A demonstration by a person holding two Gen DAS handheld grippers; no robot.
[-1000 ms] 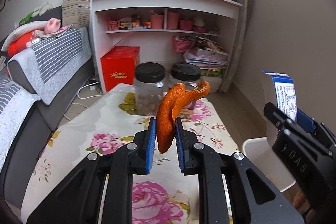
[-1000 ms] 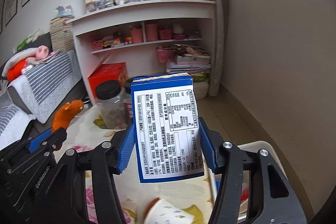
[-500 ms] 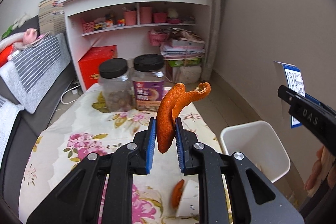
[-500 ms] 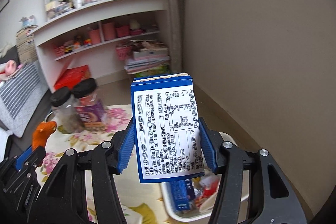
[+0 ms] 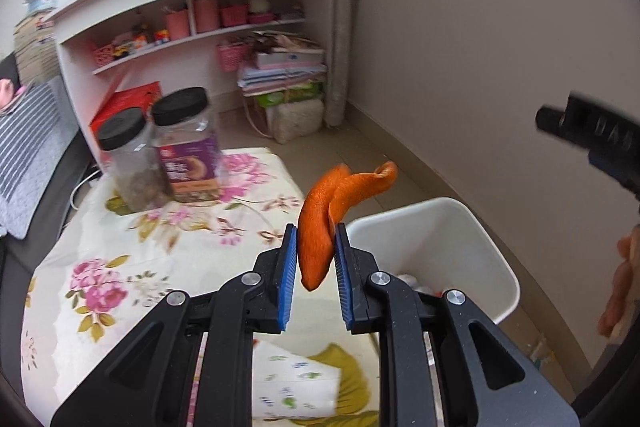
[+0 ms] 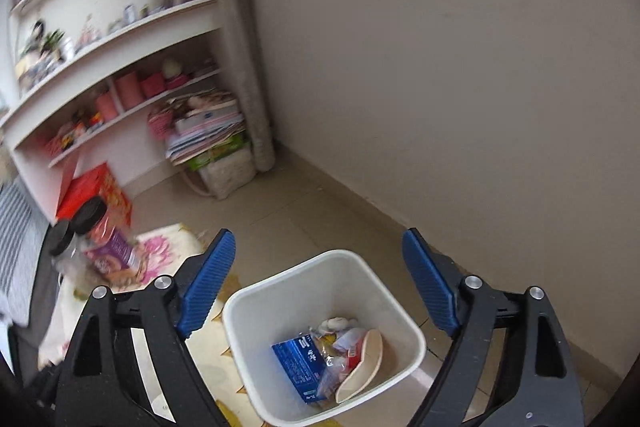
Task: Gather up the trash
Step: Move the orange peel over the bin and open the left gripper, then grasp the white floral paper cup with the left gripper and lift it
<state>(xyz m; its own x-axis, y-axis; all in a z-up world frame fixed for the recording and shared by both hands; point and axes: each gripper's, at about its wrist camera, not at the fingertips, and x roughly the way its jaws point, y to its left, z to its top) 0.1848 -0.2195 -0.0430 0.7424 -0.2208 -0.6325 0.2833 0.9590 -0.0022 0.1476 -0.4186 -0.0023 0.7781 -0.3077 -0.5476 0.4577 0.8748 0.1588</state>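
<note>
Left claw (image 5: 316, 259) clamped on orange peel (image 5: 320, 227), peel sticking up at 12 o'clock, white bin (image 5: 472, 247) just at its 3 o'clock off the floral desk (image 5: 120, 267) edge. Right claw (image 6: 318, 283) spread wide, nothing held, above bin (image 6: 288, 291). Blue carton (image 6: 298, 367) lies inside (with wrappers, paper cup (image 6: 362, 367)). Two jars (image 5: 160, 155) at desk's 11 o'clock.

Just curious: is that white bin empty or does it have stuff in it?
Partly filled: the white bin holds a blue carton and wrappers at its bottom.
</note>
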